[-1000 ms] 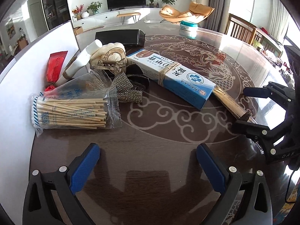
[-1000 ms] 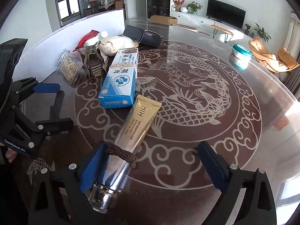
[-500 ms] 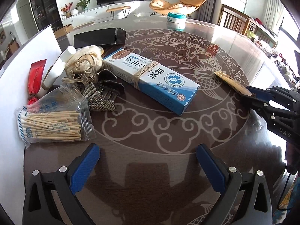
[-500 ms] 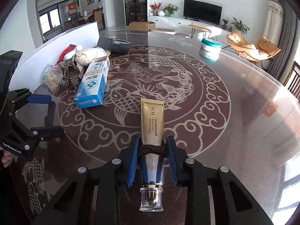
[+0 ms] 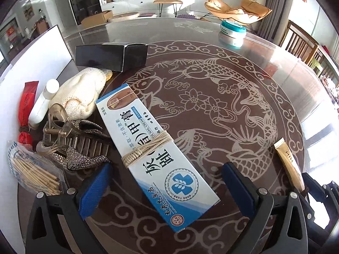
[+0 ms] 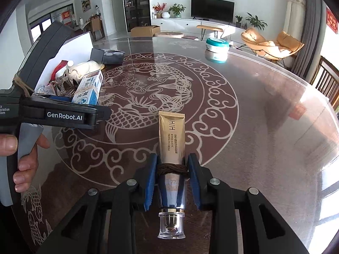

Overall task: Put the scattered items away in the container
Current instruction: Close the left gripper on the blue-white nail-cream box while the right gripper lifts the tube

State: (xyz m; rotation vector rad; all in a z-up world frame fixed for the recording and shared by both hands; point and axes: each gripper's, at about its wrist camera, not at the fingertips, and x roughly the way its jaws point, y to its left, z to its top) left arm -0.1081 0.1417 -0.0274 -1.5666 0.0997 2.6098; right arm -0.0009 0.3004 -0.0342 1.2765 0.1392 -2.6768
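Left wrist view: the left tongs (image 5: 165,192) are held wide apart, with nothing pressed between the blue pads (image 5: 95,187). Between and just beyond them a blue and white ointment box (image 5: 152,154), bound with pale twine, is seen lying flat on the dark carved tabletop (image 5: 211,110). To the left of the box a cluster of items is gathered: a packet of wooden sticks (image 5: 34,171), glittery hair clips (image 5: 78,148), a cream knitted pouch (image 5: 82,93), a white bottle (image 5: 42,105) and a red packet (image 5: 26,108). A black box (image 5: 112,56) lies beyond the pouch. A white board (image 5: 27,63) stands behind the cluster. Far across the tabletop from the ointment box, a teal and white round container (image 5: 233,31) is seen. To the right of the box, a gold tube (image 5: 289,165) is partly visible, running into the right tongs (image 5: 305,192).

Right wrist view: the right tongs (image 6: 171,175) are seen narrowed onto the gold tube (image 6: 171,139), both blue pads (image 6: 150,182) pressed against its sides at a brown cord wrap. The tube's clear cap points toward the camera. Left of the tube, the left tongs' black body (image 6: 55,112) is gripped by a hand (image 6: 19,154). The ointment box (image 6: 89,91) and the cluster lie beyond it, and the round container (image 6: 217,48) sits well beyond the tube.
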